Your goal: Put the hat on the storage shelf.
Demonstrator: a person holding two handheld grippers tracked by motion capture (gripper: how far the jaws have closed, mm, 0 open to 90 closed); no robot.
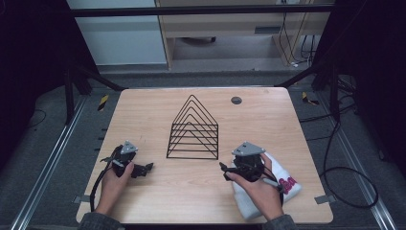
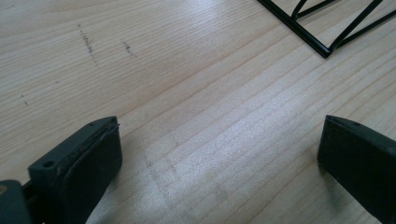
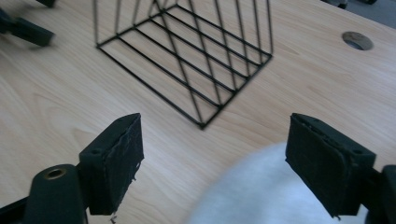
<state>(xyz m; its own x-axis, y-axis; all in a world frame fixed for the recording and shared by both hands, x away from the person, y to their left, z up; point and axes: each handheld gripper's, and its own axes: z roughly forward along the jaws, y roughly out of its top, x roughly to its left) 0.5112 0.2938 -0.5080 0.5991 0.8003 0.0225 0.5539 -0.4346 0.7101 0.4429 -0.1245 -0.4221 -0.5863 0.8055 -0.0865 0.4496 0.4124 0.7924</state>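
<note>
right gripper (image 1: 224, 171) open above a white folded cloth (image 1: 261, 196), left gripper (image 1: 146, 167) idle and open on the other side.

its jaws stand wide apart in the right gripper view, the white cloth (image 3: 261, 186) lying directly below and between them, untouched, at the near right corner of the wooden table (image 1: 143, 110); that spread looks meant to take the cloth's soft edge. pink lettering (image 1: 286, 183) shows on the cloth just right of the hand. ahead and to its left stands a black wire file rack (image 1: 193, 129), its slots facing the person, likely where the cloth would go. beyond the rack a round cable hole (image 1: 236, 100). the left gripper's jaws are also apart, empty over bare wood, the rack corner (image 2: 322, 49) ahead of it, probably waiting to steady things.
</note>
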